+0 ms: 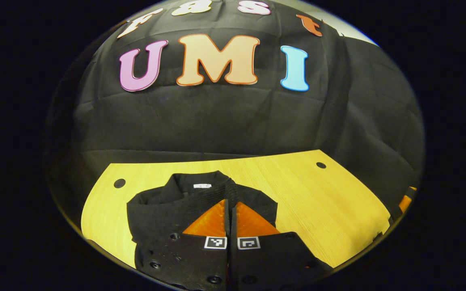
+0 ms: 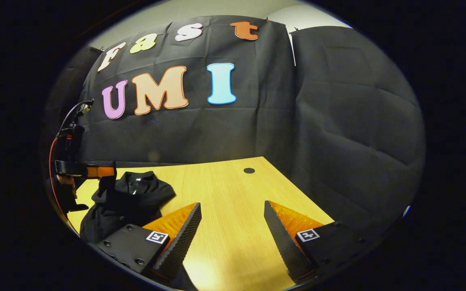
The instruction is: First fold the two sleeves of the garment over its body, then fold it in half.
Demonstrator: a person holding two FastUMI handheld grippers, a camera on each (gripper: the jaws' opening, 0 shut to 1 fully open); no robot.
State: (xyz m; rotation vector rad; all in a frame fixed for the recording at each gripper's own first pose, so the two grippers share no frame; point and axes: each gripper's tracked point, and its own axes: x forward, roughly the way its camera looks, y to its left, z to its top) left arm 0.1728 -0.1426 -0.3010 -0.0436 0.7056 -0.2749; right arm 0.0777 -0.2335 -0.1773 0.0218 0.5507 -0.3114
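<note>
Garment [image 1: 200, 202], black and bunched, lies on the wooden table [image 1: 318, 202] directly ahead of the left gripper [image 1: 229, 202], whose fingers are pressed together, tips over the dark cloth near its collar; whether a fold is caught between them I cannot tell. In the right gripper view the garment [image 2: 128, 202] sits ahead and to the left of the right gripper [image 2: 233, 230], near its left finger [image 2: 180, 234]. That gripper's fingers are spread wide over bare table [image 2: 233, 190]. The left gripper [image 2: 83, 169] shows above the garment's far left side.
</note>
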